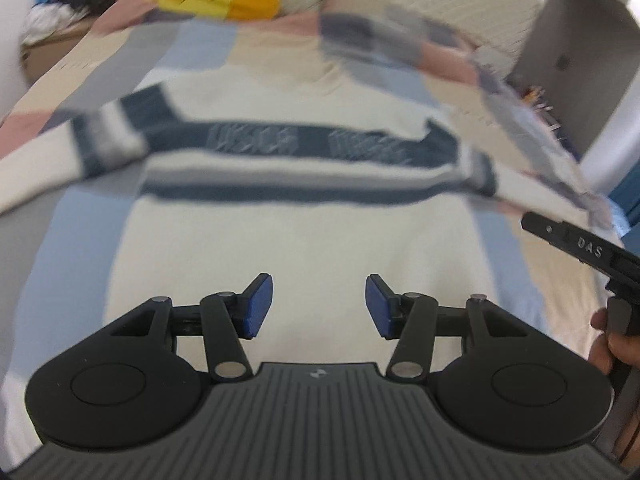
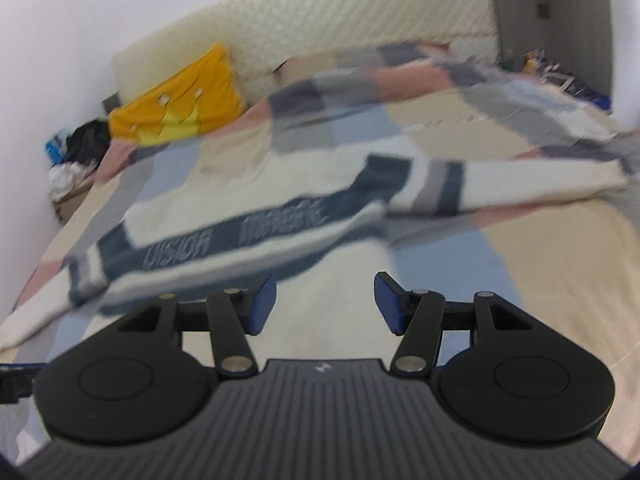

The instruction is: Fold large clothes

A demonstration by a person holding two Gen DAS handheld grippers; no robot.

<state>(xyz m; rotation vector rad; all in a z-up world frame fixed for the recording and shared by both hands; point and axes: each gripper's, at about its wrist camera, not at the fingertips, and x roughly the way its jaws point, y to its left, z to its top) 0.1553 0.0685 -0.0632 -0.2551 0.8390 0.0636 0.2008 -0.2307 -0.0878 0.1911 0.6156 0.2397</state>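
A cream sweater [image 1: 296,232] with dark blue bands and lettering lies spread flat on the bed, sleeves stretched out to both sides. My left gripper [image 1: 319,306] hangs above its lower body, open, with nothing between its blue pads. In the right wrist view the same sweater [image 2: 248,220] lies ahead and to the left, one sleeve [image 2: 520,184] reaching right. My right gripper [image 2: 325,304] hovers over the hem end, open and empty. The right gripper's body, held by a hand [image 1: 612,344], shows at the right edge of the left wrist view.
A patchwork bedspread [image 1: 72,240] covers the bed. A bunched patchwork quilt [image 2: 400,80] lies at the head, beside an orange cushion [image 2: 180,100]. Dark clothes [image 2: 86,140] are piled at the far left corner. A grey cabinet [image 1: 580,60] stands right of the bed.
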